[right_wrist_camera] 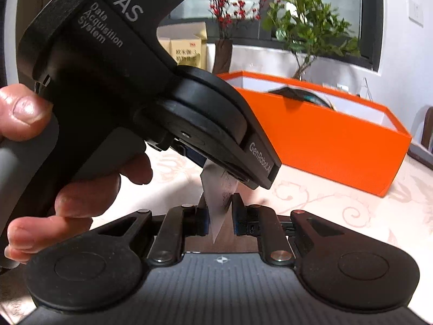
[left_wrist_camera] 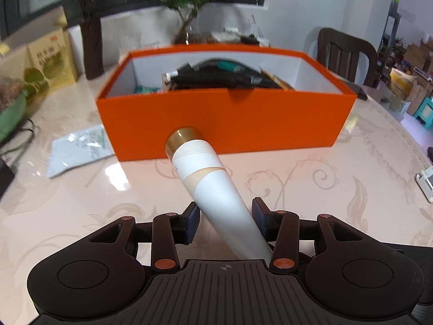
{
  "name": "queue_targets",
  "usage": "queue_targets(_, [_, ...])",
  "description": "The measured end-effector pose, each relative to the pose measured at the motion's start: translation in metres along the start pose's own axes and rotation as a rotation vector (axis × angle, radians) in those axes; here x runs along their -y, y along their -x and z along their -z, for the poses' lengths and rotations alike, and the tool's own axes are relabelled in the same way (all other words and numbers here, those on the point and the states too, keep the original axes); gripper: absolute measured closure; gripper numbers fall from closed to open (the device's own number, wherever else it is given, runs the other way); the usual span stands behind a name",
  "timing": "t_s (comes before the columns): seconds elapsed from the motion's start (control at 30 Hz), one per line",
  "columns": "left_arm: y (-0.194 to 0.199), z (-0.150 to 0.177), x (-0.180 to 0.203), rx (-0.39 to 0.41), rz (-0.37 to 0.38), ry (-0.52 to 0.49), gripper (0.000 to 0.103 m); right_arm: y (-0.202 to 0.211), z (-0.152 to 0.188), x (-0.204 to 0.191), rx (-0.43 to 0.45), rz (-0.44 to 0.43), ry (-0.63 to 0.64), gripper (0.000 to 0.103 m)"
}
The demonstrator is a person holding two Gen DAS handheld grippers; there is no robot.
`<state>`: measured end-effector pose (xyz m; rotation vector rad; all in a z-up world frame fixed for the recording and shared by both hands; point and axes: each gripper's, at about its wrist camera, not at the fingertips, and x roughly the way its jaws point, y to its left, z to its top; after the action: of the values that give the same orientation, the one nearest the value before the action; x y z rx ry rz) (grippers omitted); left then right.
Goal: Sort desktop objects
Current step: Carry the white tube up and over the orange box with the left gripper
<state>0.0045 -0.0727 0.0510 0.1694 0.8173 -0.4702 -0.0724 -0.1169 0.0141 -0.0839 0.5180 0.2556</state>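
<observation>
A white tube with a gold cap [left_wrist_camera: 205, 178] sticks out between my left gripper's [left_wrist_camera: 226, 223] pads, cap toward the orange box [left_wrist_camera: 224, 124]; the pads flank it, the left one touching and a gap showing at the right. The box holds several dark items and stands just beyond the cap. In the right wrist view the tube's flat tail [right_wrist_camera: 220, 203] hangs down between my right gripper's [right_wrist_camera: 220, 218] pads, with small gaps each side. The left gripper's body [right_wrist_camera: 135, 94], held by a hand, fills the view above. The orange box [right_wrist_camera: 324, 140] is at the right.
A plastic sleeve of paper [left_wrist_camera: 78, 149] lies left of the box. A dark vase [left_wrist_camera: 93, 48], yellow cartons [left_wrist_camera: 51, 57], a green bowl [left_wrist_camera: 10, 113] and a potted plant [left_wrist_camera: 189, 5] stand behind. A chair [left_wrist_camera: 346, 51] is at the far right; a small white item [left_wrist_camera: 426, 181] lies near the table's right edge.
</observation>
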Motion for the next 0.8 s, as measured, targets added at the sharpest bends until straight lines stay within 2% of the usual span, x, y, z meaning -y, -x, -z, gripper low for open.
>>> queue_targets(0.17, [0.042, -0.013, 0.011, 0.104, -0.040, -0.012, 0.060, 0.031, -0.015, -0.004, 0.088, -0.002, 0.029, 0.085])
queue_targets(0.4, [0.079, -0.061, 0.026, 0.220, -0.065, -0.030, 0.060, 0.054, -0.058, 0.012, 0.203, 0.026, 0.082, 0.085])
queue_targets(0.6, [0.077, -0.111, 0.040, 0.272, -0.081, -0.033, 0.060, 0.048, -0.093, 0.046, 0.257, 0.034, 0.087, 0.085])
queue_targets(0.8, [0.050, -0.151, 0.052, 0.291, -0.089, -0.038, 0.060, 0.025, -0.116, 0.088, 0.273, 0.043, 0.078, 0.085])
